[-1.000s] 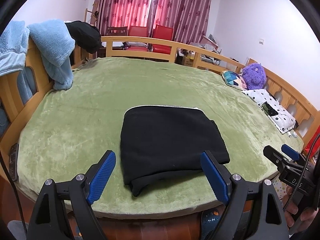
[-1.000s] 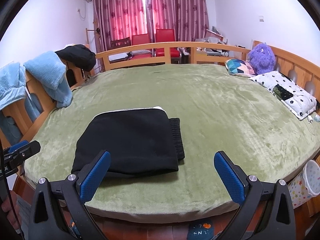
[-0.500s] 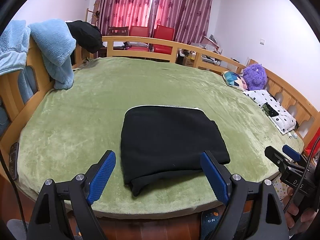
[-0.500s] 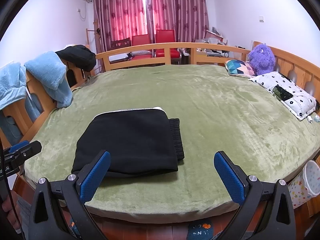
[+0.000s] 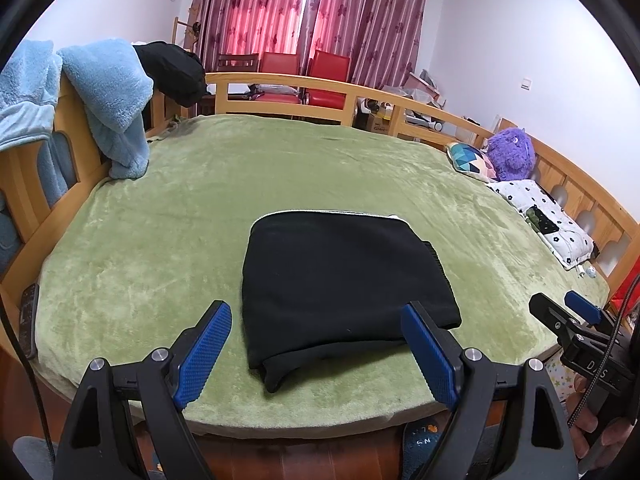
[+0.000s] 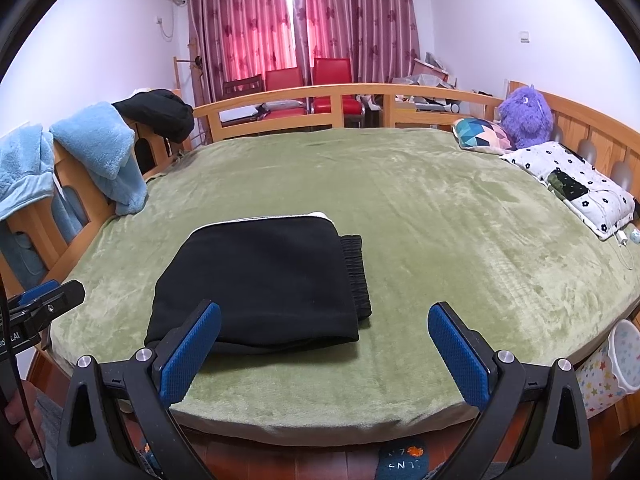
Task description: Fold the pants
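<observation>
The black pants (image 5: 340, 284) lie folded into a compact rectangle on the green blanket (image 5: 240, 184), near the bed's front edge. They also show in the right wrist view (image 6: 264, 284), with the ribbed waistband sticking out on the right side. My left gripper (image 5: 318, 354) is open and empty, held just in front of the pants' near edge. My right gripper (image 6: 324, 354) is open and empty, in front of the pants' right part. Each gripper shows at the edge of the other's view.
A wooden rail (image 5: 320, 92) rings the bed. Light blue fleece (image 5: 108, 92) and a black garment (image 5: 176, 68) hang on the left rail. A purple plush (image 6: 526, 116), a patterned cushion (image 6: 482, 134) and a dotted pillow (image 6: 576, 184) lie at the right. A phone (image 5: 29, 316) lies at the left edge.
Nothing has visibly changed apart from a very slight shift of the left view. The pants lie still and both grippers stay open.
</observation>
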